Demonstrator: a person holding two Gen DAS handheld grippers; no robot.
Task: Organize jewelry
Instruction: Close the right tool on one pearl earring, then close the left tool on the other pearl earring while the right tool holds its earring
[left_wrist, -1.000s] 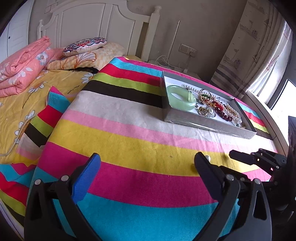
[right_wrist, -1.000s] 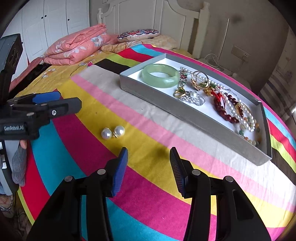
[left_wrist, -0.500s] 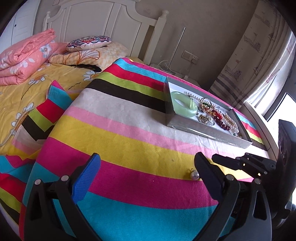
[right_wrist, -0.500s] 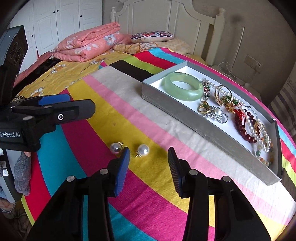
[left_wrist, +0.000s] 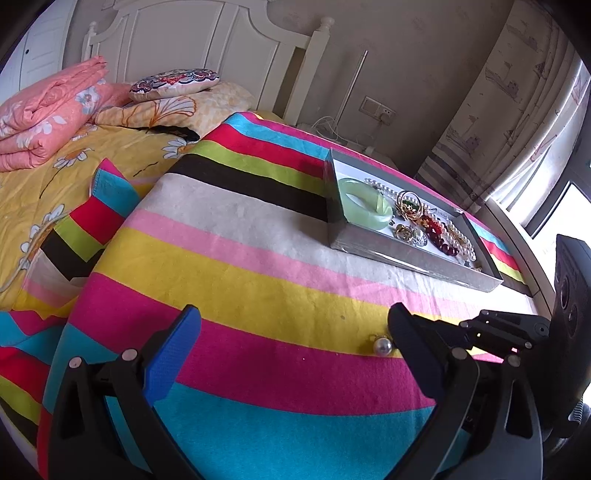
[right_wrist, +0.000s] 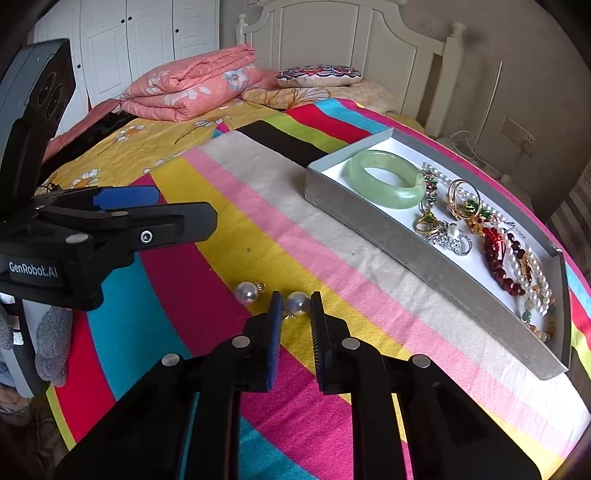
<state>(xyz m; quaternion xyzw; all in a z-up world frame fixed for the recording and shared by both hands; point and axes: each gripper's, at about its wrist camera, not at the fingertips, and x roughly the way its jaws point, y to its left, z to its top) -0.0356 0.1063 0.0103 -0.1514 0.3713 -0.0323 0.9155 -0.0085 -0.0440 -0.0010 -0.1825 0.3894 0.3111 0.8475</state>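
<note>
Striped blanket (right_wrist: 369, 280), many colours, spread over bed; carries all items listed.

Grey tray (right_wrist: 436, 266), far right on blanket. Contents: green bangle (right_wrist: 386, 179) at its far end; pearl strand (right_wrist: 532, 273), dark red bead bracelet (right_wrist: 502, 266), gold rings and brooches heaped toward its near end. Already stowed, by the look of it.

Two pearl earrings loose on blanket, near side, well apart from tray. Right pearl earring (right_wrist: 297, 303) between fingers of right gripper (right_wrist: 295, 308); left pearl earring (right_wrist: 246, 292) just beside, outside the fingers. From left wrist view only one pearl (left_wrist: 382, 347) visible, partly behind the black finger.

Right gripper: narrowed around right pearl earring, fingers close on either side, slight gap on each side, contact uncertain; not yet pinching as far as can be told.

Left gripper (left_wrist: 295, 339): spread wide, holding nothing, hovering above blanket left of the pearls.

Status: mostly done. Outstanding: both earrings to tray. Next step, judged: close on right pearl earring, lift, carry to tray; then the other. Risk: round pearl rolling or slipping from the pads.
</note>
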